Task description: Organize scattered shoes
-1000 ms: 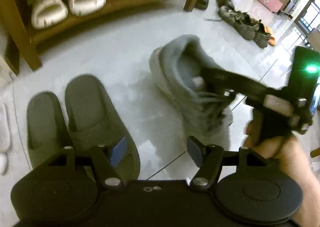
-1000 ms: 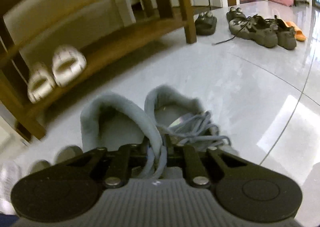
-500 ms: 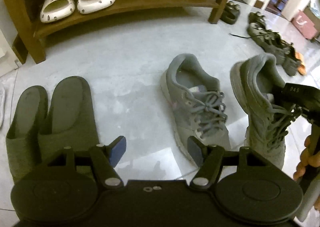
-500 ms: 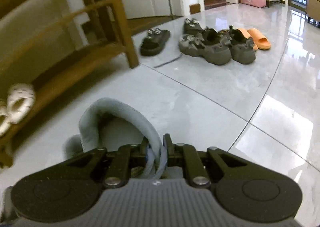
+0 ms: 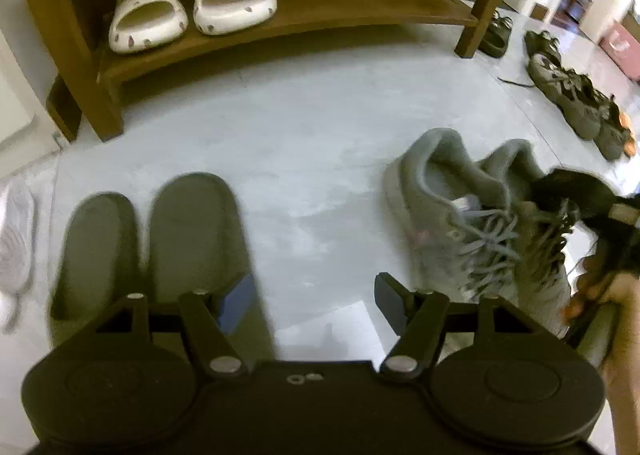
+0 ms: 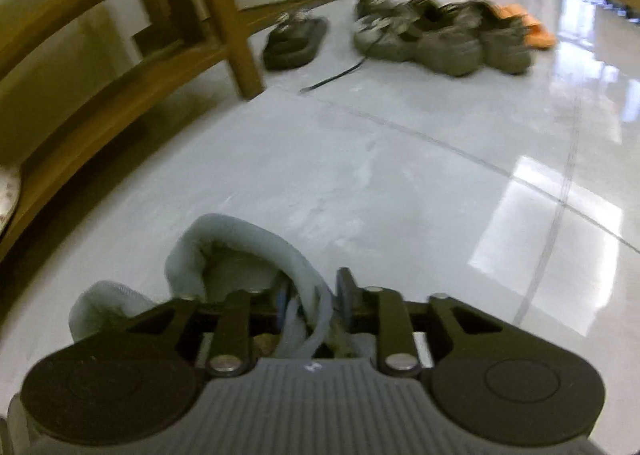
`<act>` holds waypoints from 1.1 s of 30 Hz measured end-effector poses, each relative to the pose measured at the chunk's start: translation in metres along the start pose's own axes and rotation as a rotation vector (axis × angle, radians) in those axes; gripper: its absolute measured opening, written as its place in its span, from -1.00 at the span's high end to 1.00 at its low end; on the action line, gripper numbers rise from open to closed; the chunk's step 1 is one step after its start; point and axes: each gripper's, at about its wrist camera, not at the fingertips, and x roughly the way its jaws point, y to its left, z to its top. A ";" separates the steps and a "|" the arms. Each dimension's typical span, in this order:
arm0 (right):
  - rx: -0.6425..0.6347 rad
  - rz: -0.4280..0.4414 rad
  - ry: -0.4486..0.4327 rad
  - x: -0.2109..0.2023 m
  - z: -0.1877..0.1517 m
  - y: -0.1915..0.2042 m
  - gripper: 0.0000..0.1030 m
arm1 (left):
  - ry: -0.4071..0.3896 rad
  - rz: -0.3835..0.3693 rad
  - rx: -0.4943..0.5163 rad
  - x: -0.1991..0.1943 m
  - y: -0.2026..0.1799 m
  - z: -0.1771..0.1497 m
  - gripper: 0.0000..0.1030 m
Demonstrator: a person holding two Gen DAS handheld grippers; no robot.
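Observation:
Two grey lace-up sneakers stand side by side on the floor, the left sneaker (image 5: 440, 207) and the right sneaker (image 5: 540, 255). My right gripper (image 6: 312, 299) sits over the right sneaker (image 6: 240, 247), its jaws opening. The collar wall and laces lie between the pads, and the pads no longer pinch them. The other sneaker's heel (image 6: 100, 307) shows at the lower left. My left gripper (image 5: 312, 295) hangs open over bare floor between the sneakers and a pair of dark green slippers (image 5: 192, 235), holding nothing.
A wooden shoe rack (image 5: 360, 11) at the back holds white dotted slippers (image 5: 192, 3). Dark sandals (image 6: 296, 43), olive chunky shoes (image 6: 440, 43) and orange slippers (image 6: 536, 31) lie beyond the rack's leg (image 6: 236, 35). A white shoe (image 5: 16, 247) lies far left. A hand (image 5: 600, 295) holds the right gripper.
The right gripper brought its grey sneaker in beside the other one, and its jaws have parted from the collar. The left gripper shifted a little and stays open.

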 end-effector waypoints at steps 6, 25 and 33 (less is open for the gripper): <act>-0.092 0.111 -0.481 -0.141 -0.028 0.032 -0.67 | -0.096 0.176 0.210 -0.036 0.101 -0.008 -0.33; -0.844 0.631 -0.083 -0.231 -0.277 0.384 -0.75 | 0.082 0.310 -0.192 -0.010 0.380 -0.116 -0.34; -0.839 0.566 -0.008 -0.207 -0.321 0.419 -0.73 | 0.094 0.275 -0.196 0.004 0.400 -0.126 -0.35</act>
